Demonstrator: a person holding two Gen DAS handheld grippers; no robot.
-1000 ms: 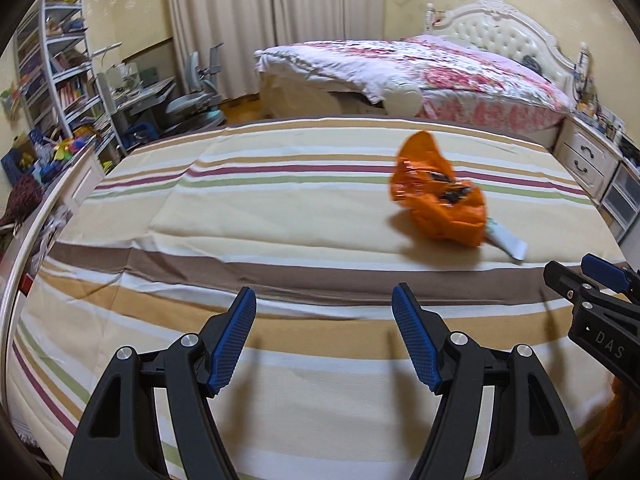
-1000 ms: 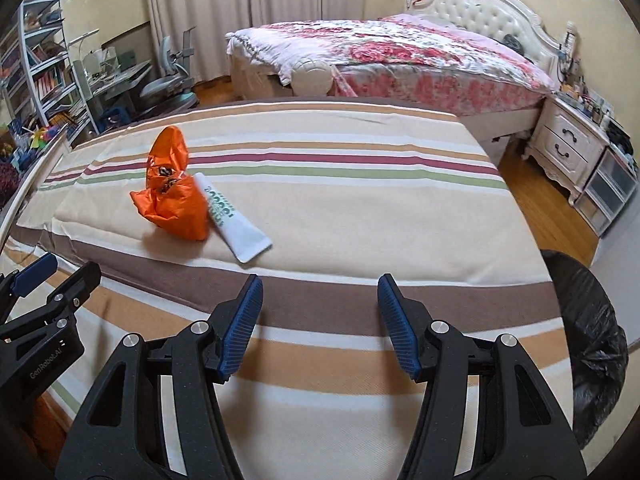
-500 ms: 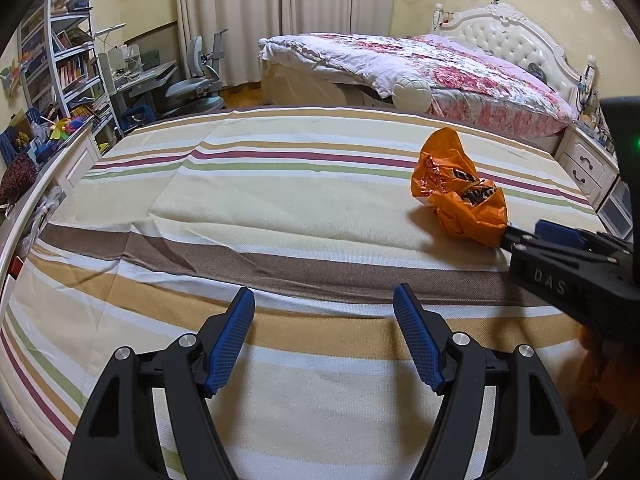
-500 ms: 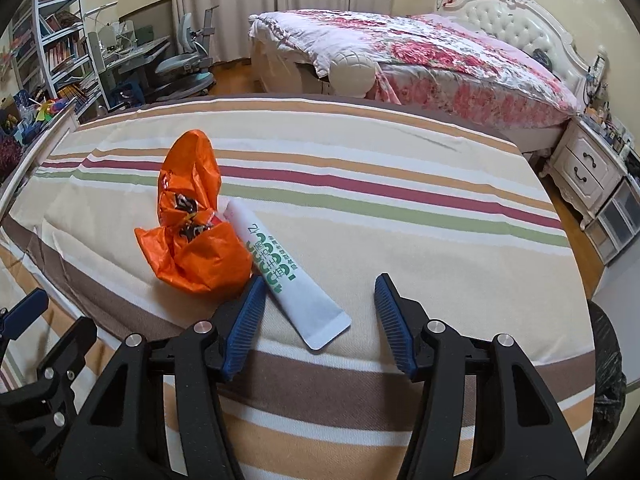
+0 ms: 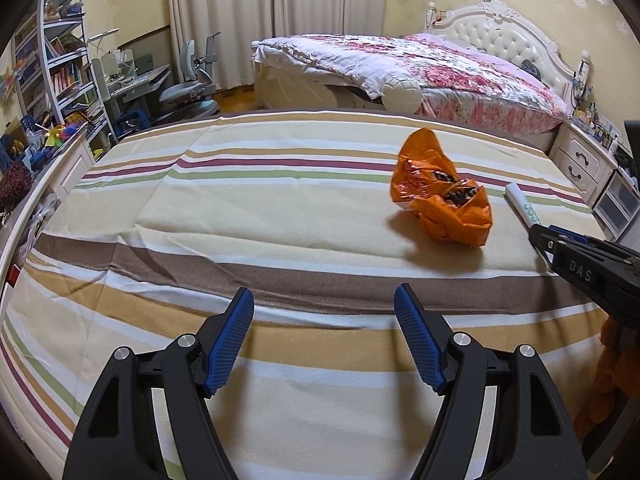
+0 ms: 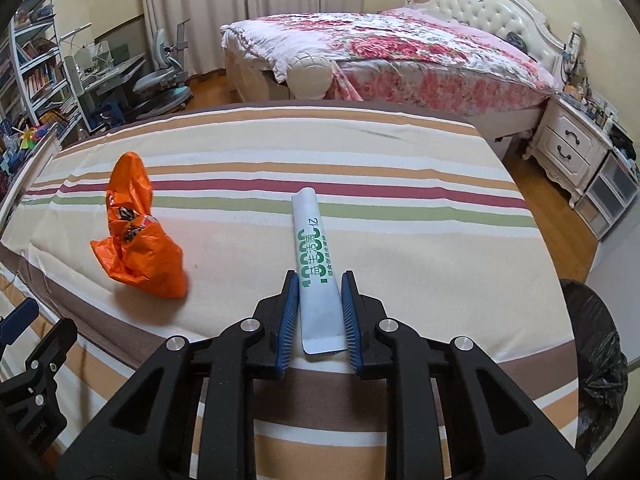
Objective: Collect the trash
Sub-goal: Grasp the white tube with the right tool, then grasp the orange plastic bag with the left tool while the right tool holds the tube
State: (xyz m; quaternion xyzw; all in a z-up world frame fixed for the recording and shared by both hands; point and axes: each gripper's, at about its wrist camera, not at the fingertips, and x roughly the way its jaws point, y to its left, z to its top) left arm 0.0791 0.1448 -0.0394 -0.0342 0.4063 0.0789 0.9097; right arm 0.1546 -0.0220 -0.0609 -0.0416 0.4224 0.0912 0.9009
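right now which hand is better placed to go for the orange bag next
Left. The left tool is open and empty, with the orange bag lying ahead of it on the striped bed. The right tool is shut on the white tube.

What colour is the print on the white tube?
Green print on the white tube, which shows best in the right wrist view.

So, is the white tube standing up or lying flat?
Lying flat. The tube rests lengthwise on the striped sheet, its flat end between the right gripper pads.
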